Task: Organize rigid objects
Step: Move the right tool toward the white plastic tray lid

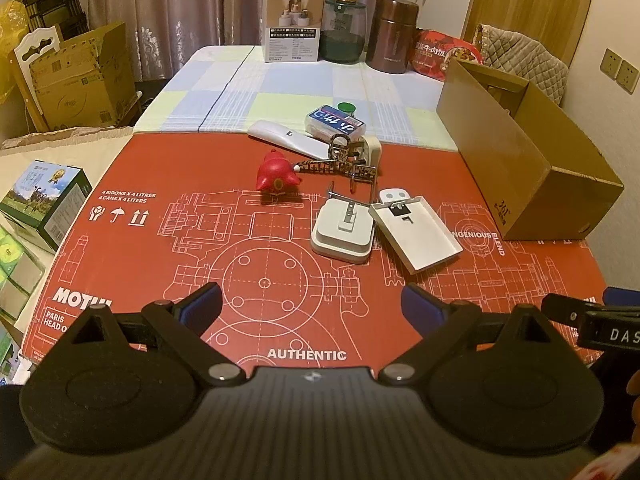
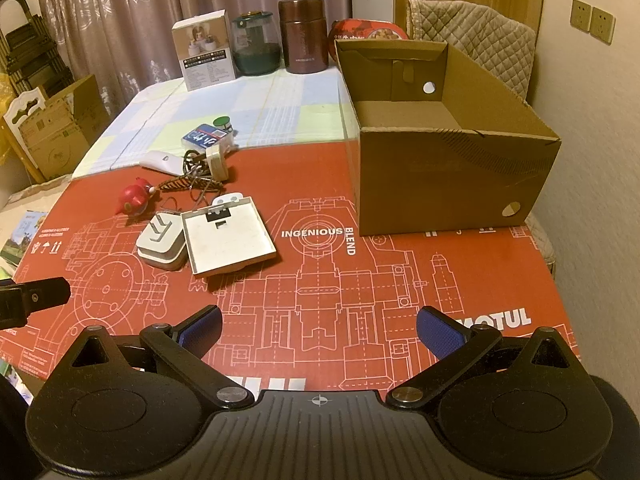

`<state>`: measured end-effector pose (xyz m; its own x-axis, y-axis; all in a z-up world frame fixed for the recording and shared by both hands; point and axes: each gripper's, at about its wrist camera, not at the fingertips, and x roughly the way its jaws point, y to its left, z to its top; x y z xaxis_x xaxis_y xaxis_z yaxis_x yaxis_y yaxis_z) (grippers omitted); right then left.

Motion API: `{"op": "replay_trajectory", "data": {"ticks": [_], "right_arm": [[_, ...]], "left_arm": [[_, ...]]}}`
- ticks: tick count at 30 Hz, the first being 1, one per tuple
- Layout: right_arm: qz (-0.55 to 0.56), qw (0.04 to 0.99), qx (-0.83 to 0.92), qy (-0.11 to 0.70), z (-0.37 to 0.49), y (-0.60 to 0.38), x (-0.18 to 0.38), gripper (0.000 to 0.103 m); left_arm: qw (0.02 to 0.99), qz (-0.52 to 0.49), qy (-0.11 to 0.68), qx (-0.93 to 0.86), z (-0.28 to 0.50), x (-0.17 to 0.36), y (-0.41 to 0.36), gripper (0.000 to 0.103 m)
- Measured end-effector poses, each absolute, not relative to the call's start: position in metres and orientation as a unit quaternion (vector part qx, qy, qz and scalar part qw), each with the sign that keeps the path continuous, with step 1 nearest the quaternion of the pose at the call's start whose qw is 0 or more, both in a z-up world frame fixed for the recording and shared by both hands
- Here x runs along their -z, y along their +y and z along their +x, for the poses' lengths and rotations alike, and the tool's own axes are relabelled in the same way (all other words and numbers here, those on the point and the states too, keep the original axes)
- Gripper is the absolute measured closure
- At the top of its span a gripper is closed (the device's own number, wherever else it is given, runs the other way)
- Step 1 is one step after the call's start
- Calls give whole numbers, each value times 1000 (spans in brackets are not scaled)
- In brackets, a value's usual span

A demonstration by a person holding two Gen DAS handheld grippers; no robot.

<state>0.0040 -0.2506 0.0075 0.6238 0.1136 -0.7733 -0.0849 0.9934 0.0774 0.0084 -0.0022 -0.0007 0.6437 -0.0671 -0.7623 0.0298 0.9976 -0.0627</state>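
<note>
Red printed mat [image 2: 360,280] covers the near table, checked cloth [image 2: 248,108] beyond it at 12 o'clock.

Brown cardboard box [image 2: 448,184] sits open-topped on the mat at 1 o'clock in the right wrist view, 2 o'clock in the left wrist view; inside looks bare as far as visible.

Back row on the cloth at 12 o'clock: white product box [image 1: 294,24], dark green jar [image 1: 345,30], brown canister [image 1: 396,34], red food pack [image 1: 440,56] partly behind the box.

Left gripper [image 1: 311,306]: jaws spread wide, nothing between the blue pads, hovering over the mat at 6 o'clock. Right gripper [image 2: 318,330]: jaws also spread wide and unloaded, over the mat. Each one's black tip shows at the edge of the other's view.

Loose clutter, 11 o'clock in the right wrist view, well apart from the box:
- white flat tray [image 2: 228,240], open side up, tilted, nearest the box
- white charger [image 2: 162,246], 2 prongs up, touching the tray's left edge
- white remote [image 1: 284,138], at the mat's far edge
- red toy figure [image 1: 276,174], alone at the left of the pile
- blue-labelled clear case [image 1: 335,122] on the cloth, green-capped item [image 1: 346,109] just behind it
- leopard-print hair clip [image 1: 340,168] tangled with metal hooks, a small white plug [image 1: 370,148] touching them
</note>
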Motion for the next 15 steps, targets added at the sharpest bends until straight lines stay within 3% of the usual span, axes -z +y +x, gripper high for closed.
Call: {"op": "replay_trajectory", "data": {"ticks": [15], "right_arm": [[18,898,-55,436,11,-251,-1,2]], "left_arm": [[905,-16,424,30,18,7,-3,9]]}}
